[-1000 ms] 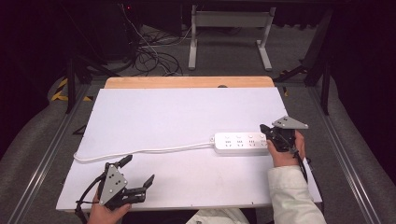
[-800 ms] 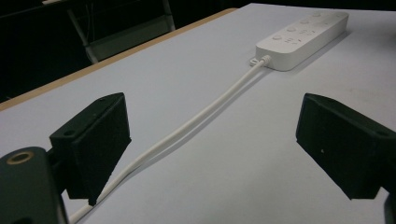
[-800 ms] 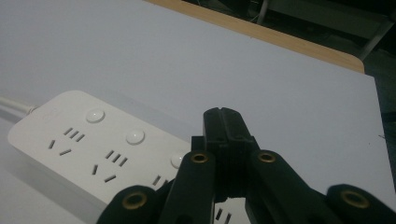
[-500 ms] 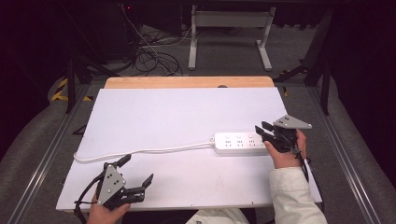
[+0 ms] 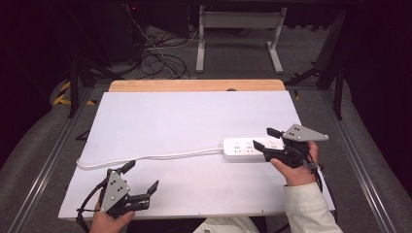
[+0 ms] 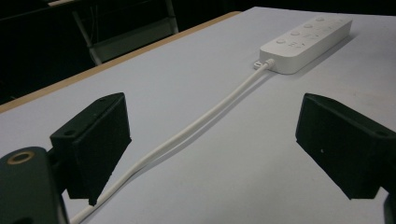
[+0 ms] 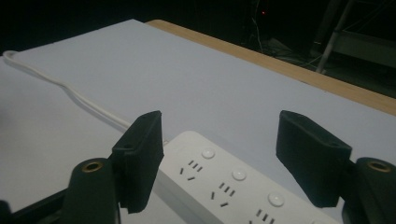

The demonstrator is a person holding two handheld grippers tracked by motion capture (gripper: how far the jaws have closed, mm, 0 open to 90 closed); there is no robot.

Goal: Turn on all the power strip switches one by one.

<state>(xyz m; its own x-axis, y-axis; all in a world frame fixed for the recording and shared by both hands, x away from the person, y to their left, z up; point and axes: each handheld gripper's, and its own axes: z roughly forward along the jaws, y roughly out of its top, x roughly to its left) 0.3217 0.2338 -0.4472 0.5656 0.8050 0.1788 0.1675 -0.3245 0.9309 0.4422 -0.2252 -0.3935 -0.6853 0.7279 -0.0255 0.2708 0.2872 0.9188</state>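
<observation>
On the white table (image 5: 194, 121), the right claw (image 5: 266, 141) has just opened above the power strip (image 5: 248, 149).

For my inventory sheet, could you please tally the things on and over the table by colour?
White: 2, the power strip and its cord
Black: 2, the left gripper and the right gripper
Total: 4

Smooth white plastic power strip (image 5: 250, 149) lies on a matt white sheet (image 5: 184, 121) over a wooden tabletop (image 5: 194, 85)
</observation>
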